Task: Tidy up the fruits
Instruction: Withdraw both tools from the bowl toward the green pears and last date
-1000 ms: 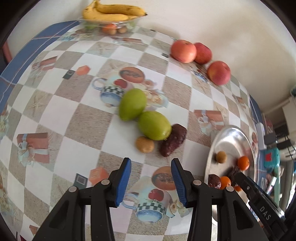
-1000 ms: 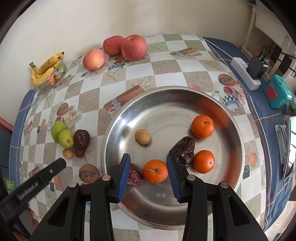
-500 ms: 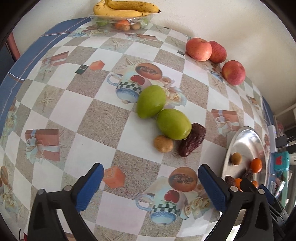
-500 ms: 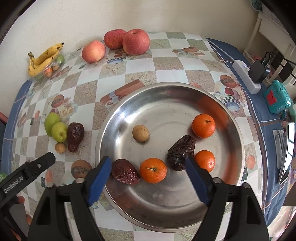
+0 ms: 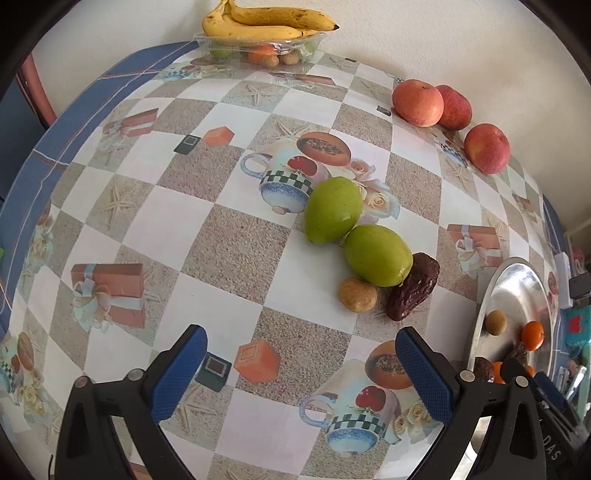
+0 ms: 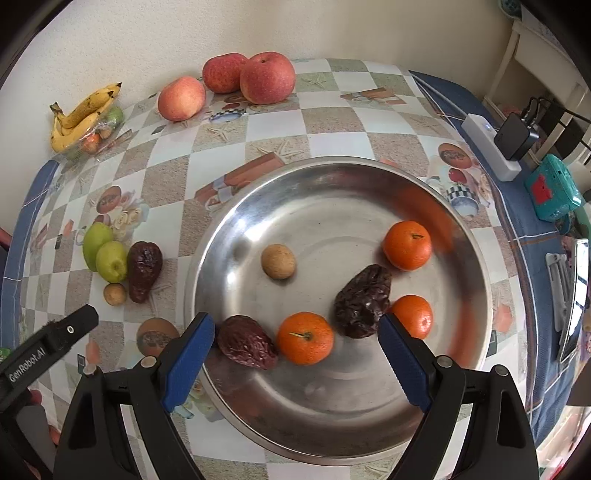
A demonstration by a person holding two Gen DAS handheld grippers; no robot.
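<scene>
Both tools are spread wide and carry nothing. The left hand-held gripper [image 5: 301, 373] hovers over the checkered worktop [image 5: 236, 254] with its blue pads well apart, and the right hand-held gripper [image 6: 295, 365] hangs released over the near rim of the steel bowl [image 6: 476, 266]. The fruit not yet gathered sits in a tight little cluster ahead of the left tool and slightly to its right: two green fruits [image 5: 378, 255] touching one another, a small brown round fruit [image 5: 358, 294] tucked against the nearer green one, and a dark wrinkled date [image 5: 413, 291] leaning on that same green fruit's right side. The date's long axis runs on a diagonal, from near-left to far-right, so I'd judge the jaws would need to turn a little to close across its narrow width instead of along it. The small brown fruit is the nearest piece to the pads and looks the easiest first pick. The bowl lies off to the right of this cluster, and it already holds three oranges [image 6: 305, 338], two dark dates [image 6: 364, 301] and one brown round fruit [image 6: 278, 261]. The left hand is plainly the nearer one to the loose cluster; the right is parked over the bowl, well apart from it. Three red apples [image 5: 417, 103] line the wall, and a bunch of bananas [image 5: 266, 24] rests on a clear tub of fruit in the far corner, all untouched.
</scene>
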